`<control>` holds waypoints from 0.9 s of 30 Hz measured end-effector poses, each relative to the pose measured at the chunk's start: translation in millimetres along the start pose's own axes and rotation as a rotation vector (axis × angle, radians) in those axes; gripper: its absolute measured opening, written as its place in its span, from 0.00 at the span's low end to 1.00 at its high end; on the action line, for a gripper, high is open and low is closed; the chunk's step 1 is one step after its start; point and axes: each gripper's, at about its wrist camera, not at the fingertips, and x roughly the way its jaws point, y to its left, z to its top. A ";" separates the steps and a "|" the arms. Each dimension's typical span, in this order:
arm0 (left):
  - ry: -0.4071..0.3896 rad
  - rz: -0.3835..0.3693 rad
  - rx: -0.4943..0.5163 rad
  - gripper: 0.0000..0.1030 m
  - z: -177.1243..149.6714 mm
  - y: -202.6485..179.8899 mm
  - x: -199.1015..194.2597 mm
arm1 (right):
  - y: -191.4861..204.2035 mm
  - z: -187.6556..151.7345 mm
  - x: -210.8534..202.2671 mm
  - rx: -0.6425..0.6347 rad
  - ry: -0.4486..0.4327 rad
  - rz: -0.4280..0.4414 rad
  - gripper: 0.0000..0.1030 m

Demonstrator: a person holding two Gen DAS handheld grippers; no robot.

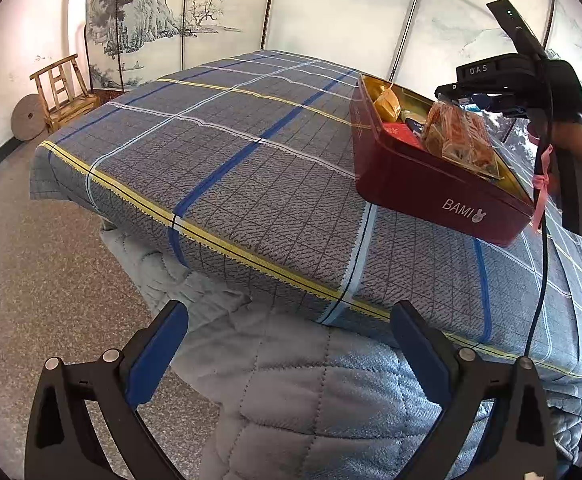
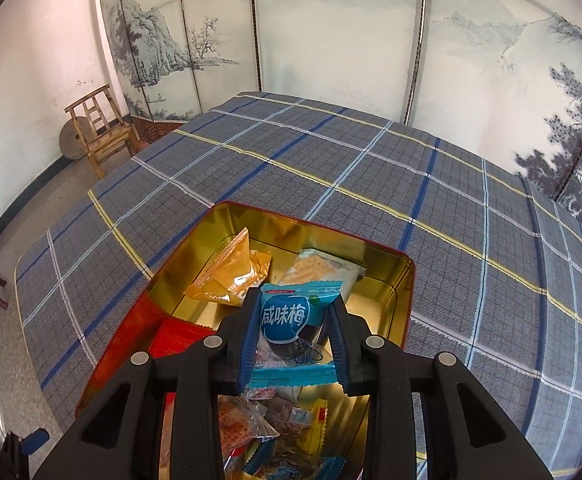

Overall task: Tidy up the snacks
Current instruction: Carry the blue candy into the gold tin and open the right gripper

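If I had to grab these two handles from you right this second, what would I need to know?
Right gripper: shut on a blue snack packet, held just above the red tin.
Left gripper: open, holding nothing, over the near edge of the bed.
The tin sits on the plaid bedspread, lid off. Already inside: an orange packet, a cracker pack, a red packet and several more wrapped snacks.
Left to do: release the blue packet into the tin. No loose snacks show on the bedspread in either view; I see no lid.
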 end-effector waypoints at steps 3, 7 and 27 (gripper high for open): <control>0.005 0.008 0.011 0.97 -1.0 -1.8 1.6 | -3.9 0.4 2.6 0.022 0.006 0.007 0.33; 0.008 0.008 0.021 0.97 -2.3 -3.8 1.5 | -4.1 0.7 3.7 0.022 0.006 0.007 0.33; 0.028 0.027 0.053 0.97 -1.9 -14.9 5.0 | 7.2 8.2 11.2 0.021 0.006 0.004 0.34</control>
